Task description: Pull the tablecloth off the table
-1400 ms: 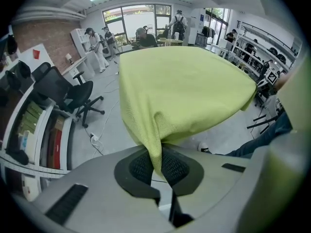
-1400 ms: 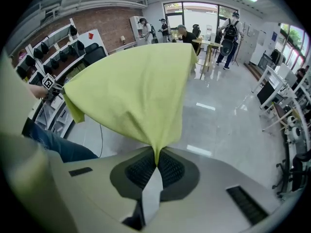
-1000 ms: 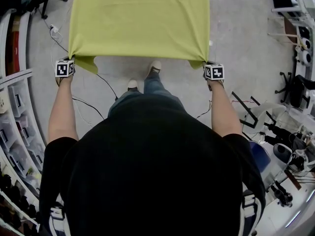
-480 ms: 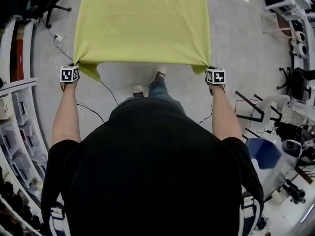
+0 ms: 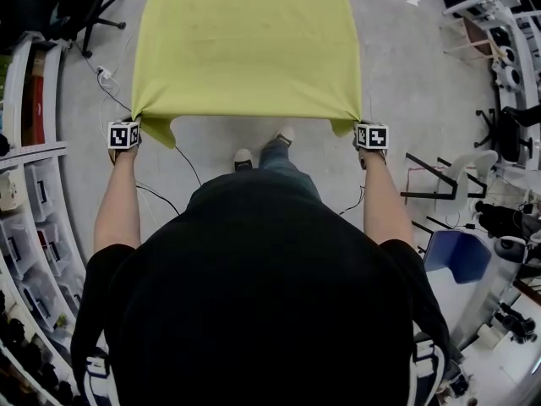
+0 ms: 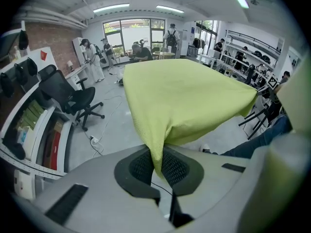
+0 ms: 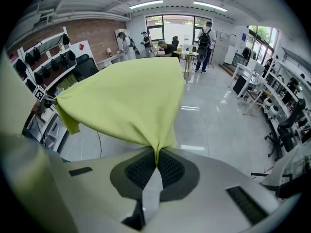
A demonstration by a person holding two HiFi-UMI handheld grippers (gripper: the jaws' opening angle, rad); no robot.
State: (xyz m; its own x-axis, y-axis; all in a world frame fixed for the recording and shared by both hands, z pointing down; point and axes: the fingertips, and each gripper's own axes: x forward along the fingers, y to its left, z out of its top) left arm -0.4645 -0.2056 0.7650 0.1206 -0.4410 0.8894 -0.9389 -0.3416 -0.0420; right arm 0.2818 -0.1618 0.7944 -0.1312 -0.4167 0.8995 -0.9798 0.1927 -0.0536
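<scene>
Straight ahead of the person (image 5: 262,294), the yellow-green tablecloth (image 5: 245,49) runs away from both tools. Its long axis points forward from the body and its near edge stretches crosswise between them. The left gripper (image 5: 133,122) is clamped on the near left corner: in its own view the two ribbed pads (image 6: 141,166) pinch a narrow fold of cloth with no gap. The right gripper (image 5: 361,125) is clamped the same way on the near right corner, with a thin pleat squeezed between its jaws.

Both corners sit level with each other in the head view, so neither hand is nearer the far end. The edge between them looks nearly straight and taut, with small flaps drooping just inside each corner. That edge hangs in the air above the grey floor (image 5: 211,142) and the shoes (image 5: 243,156), resting on nothing.

Farther out the cloth looks flat and spread, as though it lies on the table, but the table is hidden beneath it and its edge cannot be made out. Since all the cloth lies forward of the tools, I judge the pull must run straight back toward the body, both hands together, or the sheet will skew.
</scene>
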